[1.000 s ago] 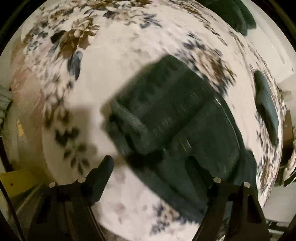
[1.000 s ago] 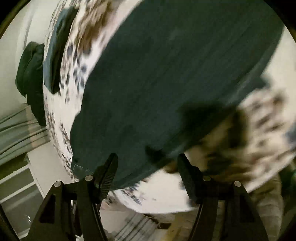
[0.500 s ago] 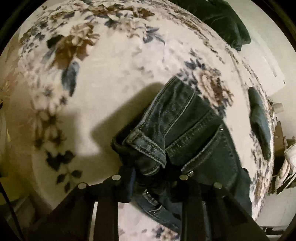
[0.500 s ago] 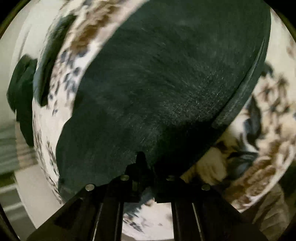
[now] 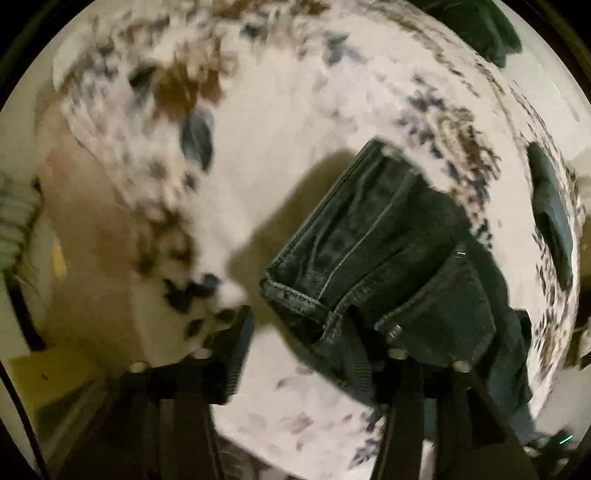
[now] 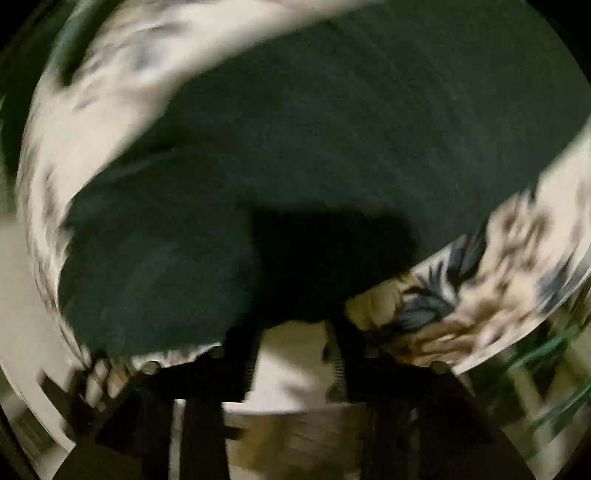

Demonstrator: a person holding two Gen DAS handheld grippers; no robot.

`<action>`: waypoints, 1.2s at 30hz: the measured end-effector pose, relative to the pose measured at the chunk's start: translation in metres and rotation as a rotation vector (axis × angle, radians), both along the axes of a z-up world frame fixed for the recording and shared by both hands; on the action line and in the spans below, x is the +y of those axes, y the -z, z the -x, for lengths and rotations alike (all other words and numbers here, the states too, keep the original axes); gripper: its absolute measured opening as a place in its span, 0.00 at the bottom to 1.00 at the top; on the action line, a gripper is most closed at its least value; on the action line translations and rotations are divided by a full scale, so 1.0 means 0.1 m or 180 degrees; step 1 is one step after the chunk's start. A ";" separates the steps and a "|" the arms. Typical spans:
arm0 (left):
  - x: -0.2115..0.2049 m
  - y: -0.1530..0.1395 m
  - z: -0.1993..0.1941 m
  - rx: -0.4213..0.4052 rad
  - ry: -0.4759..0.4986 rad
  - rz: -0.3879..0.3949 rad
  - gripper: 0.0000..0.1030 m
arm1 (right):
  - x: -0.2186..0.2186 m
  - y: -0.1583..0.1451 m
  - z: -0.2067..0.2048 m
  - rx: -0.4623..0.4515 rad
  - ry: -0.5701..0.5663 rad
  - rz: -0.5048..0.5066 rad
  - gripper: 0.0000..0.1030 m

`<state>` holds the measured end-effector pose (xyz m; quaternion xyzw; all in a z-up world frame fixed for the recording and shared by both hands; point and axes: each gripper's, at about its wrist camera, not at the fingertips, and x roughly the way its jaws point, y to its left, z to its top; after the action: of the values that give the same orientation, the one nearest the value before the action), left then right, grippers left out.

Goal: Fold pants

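Dark blue jeans point(image 5: 391, 266) lie folded on a floral bedspread point(image 5: 280, 122), waistband and pocket rivets toward me. My left gripper point(image 5: 314, 332) is open just in front of the waistband; its left finger point(image 5: 236, 343) is over bare bedspread and its right finger point(image 5: 369, 354) overlaps the denim edge. In the blurred right wrist view the jeans point(image 6: 332, 140) fill most of the frame. My right gripper point(image 6: 291, 332) is open at the fabric's near edge, with bedspread showing between the fingers and nothing held.
Another dark garment point(image 5: 550, 214) lies at the bed's far right edge, and a dark green bundle point(image 5: 480, 22) at the far end. The bed's near edge drops to the floor beside a yellow object point(image 5: 40, 376).
Both grippers were shut on the jeans' edge half a second ago and have since opened and let go. Both views are blurred by motion, and the left gripper has drawn back a little.
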<state>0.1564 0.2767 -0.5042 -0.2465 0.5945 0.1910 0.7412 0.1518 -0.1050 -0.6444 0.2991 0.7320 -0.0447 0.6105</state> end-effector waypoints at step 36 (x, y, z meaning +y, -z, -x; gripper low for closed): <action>0.00 0.52 -0.38 0.0174 0.0533 -0.0125 0.90 | 1.13 -0.02 -2.44 -0.0215 -0.1725 -0.0171 0.35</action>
<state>0.1944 0.2766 -0.5564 -0.1761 0.6292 0.1466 0.7428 0.3959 0.0080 -0.6425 0.1097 0.7655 0.1498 0.6161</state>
